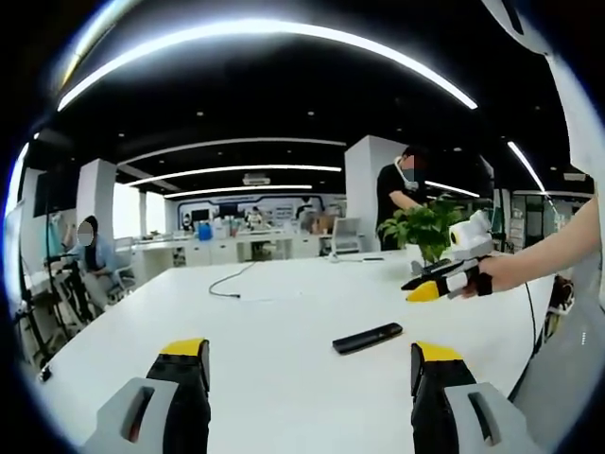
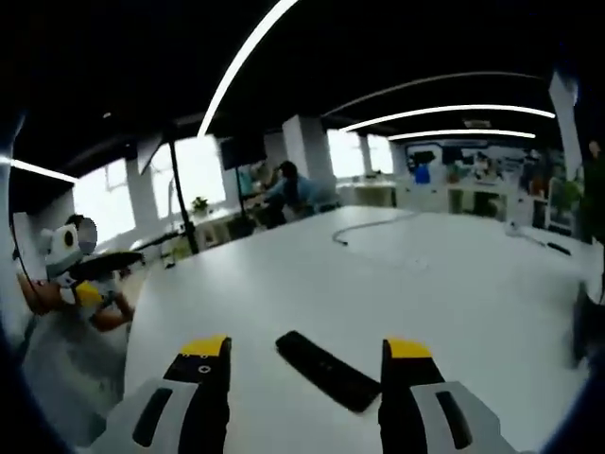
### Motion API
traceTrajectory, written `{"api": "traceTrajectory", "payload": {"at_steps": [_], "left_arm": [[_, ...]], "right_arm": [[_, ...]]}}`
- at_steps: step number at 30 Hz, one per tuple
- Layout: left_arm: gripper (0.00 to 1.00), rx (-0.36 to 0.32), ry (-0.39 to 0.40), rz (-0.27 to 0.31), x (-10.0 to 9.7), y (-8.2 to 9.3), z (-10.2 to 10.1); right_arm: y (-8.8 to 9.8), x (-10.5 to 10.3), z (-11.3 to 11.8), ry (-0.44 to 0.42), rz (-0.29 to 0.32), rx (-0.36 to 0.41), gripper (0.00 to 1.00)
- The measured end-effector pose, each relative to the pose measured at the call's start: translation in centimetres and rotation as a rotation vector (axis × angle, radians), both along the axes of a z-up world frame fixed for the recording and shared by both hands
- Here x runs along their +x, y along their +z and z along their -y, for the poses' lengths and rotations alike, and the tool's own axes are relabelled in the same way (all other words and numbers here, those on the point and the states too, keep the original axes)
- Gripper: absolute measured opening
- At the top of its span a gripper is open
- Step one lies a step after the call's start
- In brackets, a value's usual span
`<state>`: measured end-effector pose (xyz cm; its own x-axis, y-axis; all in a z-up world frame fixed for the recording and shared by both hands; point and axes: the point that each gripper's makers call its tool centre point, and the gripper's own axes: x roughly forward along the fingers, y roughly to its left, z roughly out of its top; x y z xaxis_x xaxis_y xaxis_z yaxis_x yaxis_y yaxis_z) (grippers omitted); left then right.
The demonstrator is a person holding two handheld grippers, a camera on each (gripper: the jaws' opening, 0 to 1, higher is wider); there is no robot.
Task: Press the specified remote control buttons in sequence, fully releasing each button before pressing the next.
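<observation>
A black remote control (image 1: 368,338) lies flat on the white table (image 1: 284,312). In the left gripper view my left gripper (image 1: 310,352) is open, its yellow-tipped jaws wide apart, with the remote ahead and to the right. My right gripper (image 1: 437,284) comes in from the right of that view, held in a hand above the table beyond the remote; its jaws look close together there. In the right gripper view my right gripper (image 2: 307,348) is open, and the remote (image 2: 327,369) lies on the table (image 2: 444,284) between and just beyond its jaws. My left gripper (image 2: 85,284) appears at the far left.
A black cable (image 1: 230,280) trails across the far part of the table, also seen as the cable (image 2: 364,228). A potted green plant (image 1: 425,227) stands at the table's far right. A person stands behind it; another sits at the left among desks and chairs.
</observation>
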<state>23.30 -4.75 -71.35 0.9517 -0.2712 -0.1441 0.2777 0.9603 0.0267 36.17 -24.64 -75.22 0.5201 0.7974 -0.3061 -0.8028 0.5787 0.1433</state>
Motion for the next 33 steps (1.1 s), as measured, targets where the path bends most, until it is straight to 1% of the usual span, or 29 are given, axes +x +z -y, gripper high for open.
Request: {"api": "traceTrajectory", "payload": {"at_steps": [2,5,9,11,12,16,20,23,25,27,28,30,31,32,33], "left_arm": [[0.91,-0.002,0.001,-0.003,0.0,0.0,0.0],[0.91,-0.010,-0.001,0.001,-0.1,0.1,0.0],[0.91,-0.015,-0.001,0.005,-0.2,0.2,0.0],[0.92,-0.018,-0.002,-0.003,-0.1,0.0,0.0],[0.93,-0.020,-0.003,-0.014,-0.2,-0.2,0.1],[0.94,-0.014,-0.007,-0.013,-0.2,-0.2,0.1],[0.95,-0.037,-0.008,-0.023,-0.3,-0.3,0.1],[0.98,-0.056,-0.008,-0.026,-0.3,-0.3,0.2],[0.99,-0.065,-0.008,-0.018,-0.3,-0.1,0.2],[1.00,-0.067,-0.006,-0.011,-0.3,0.1,0.1],[1.00,-0.070,-0.005,-0.006,-0.3,0.2,0.1],[1.00,-0.076,-0.006,0.004,-0.3,0.4,0.1],[1.00,-0.077,-0.006,0.008,-0.4,0.5,0.1],[1.00,-0.076,-0.007,0.009,-0.4,0.5,0.1],[1.00,-0.075,-0.009,0.019,-0.4,0.7,0.1]], "right_arm": [[1.0,-0.7,0.2,-0.035,0.022,0.024,0.66],[2.0,-1.5,0.9,-0.071,0.039,0.037,0.70],[3.7,-2.7,2.3,-0.113,0.088,0.042,0.70],[4.4,-3.3,2.8,-0.132,0.109,0.047,0.71],[4.8,-3.7,3.2,-0.141,0.128,0.042,0.71],[5.7,-5.2,4.3,-0.176,0.151,0.047,0.72],[6.6,-6.6,5.2,-0.217,0.175,0.052,0.73],[7.0,-7.4,5.8,-0.240,0.185,0.064,0.74],[7.3,-8.0,6.5,-0.276,0.207,0.063,0.78],[7.6,-8.5,7.0,-0.302,0.218,0.080,0.84],[8.0,-8.8,7.8,-0.339,0.242,0.099,0.88],[8.5,-9.4,8.4,-0.370,0.272,0.114,0.97],[8.6,-9.7,8.7,-0.380,0.284,0.119,0.99],[8.5,-10.1,8.9,-0.372,0.291,0.114,0.99],[8.5,-10.5,9.2,-0.383,0.296,0.114,0.99]]}}
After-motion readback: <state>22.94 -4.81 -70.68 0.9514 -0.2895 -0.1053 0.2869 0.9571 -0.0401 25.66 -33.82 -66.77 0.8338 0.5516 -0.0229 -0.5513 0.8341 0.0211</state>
